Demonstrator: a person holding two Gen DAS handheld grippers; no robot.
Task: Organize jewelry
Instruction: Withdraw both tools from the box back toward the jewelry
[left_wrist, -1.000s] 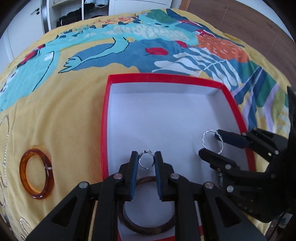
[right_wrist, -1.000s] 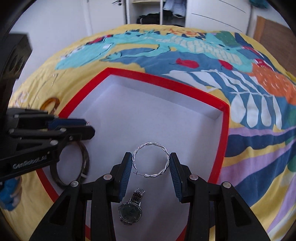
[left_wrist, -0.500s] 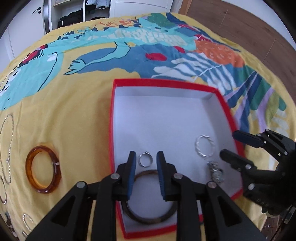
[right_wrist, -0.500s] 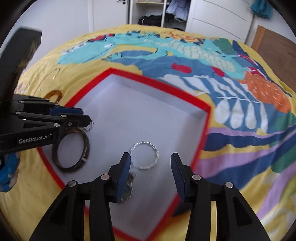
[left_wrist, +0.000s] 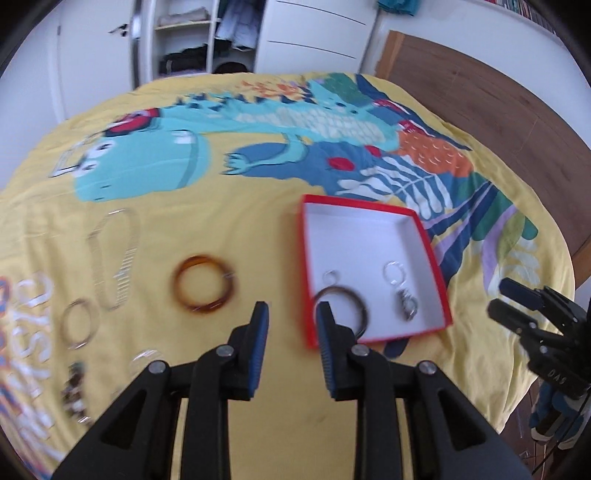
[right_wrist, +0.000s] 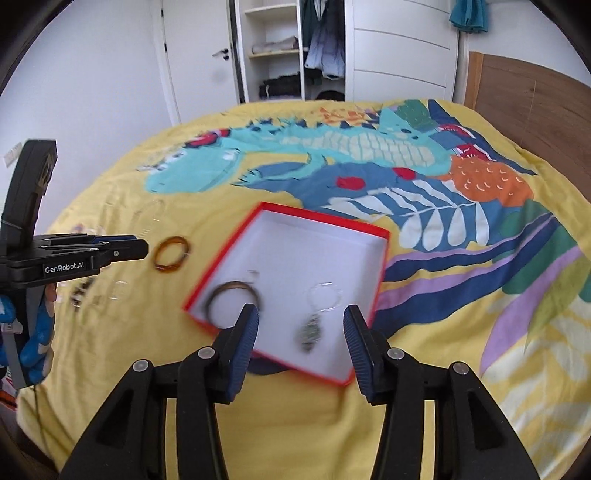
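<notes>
1. Your left gripper (left_wrist: 290, 314) hangs spread and empty above the yellow bedspread (left_wrist: 240, 221), its tips over the gap between the amber bangle (left_wrist: 204, 284) and the red box (left_wrist: 428, 236).
2. Your right gripper (right_wrist: 301, 317) is spread wide and holds nothing; it hovers over the near edge of the box.
3. Four pieces lie inside the box, all toward its near end: a dark bangle (left_wrist: 341, 304) in the near left corner, a small ring (left_wrist: 331, 276) just beyond it, a twisted silver hoop (left_wrist: 395, 271) nearer the right wall, and a watch (left_wrist: 408, 308) just in front of that hoop.
4. The far half of the box is bare white.
5. Outside it, toward the left edge of the bedspread, the amber bangle, a long chain (left_wrist: 114, 258), a silver bangle (left_wrist: 79, 325) and some smaller blurred pieces (left_wrist: 74, 391) are not yet packed.
6. Judging by this, you are roughly halfway; the amber bangle sits nearest your left gripper and looks like the natural next pick.
7. The views are motion-blurred, so the smaller pieces cannot be named.
</notes>
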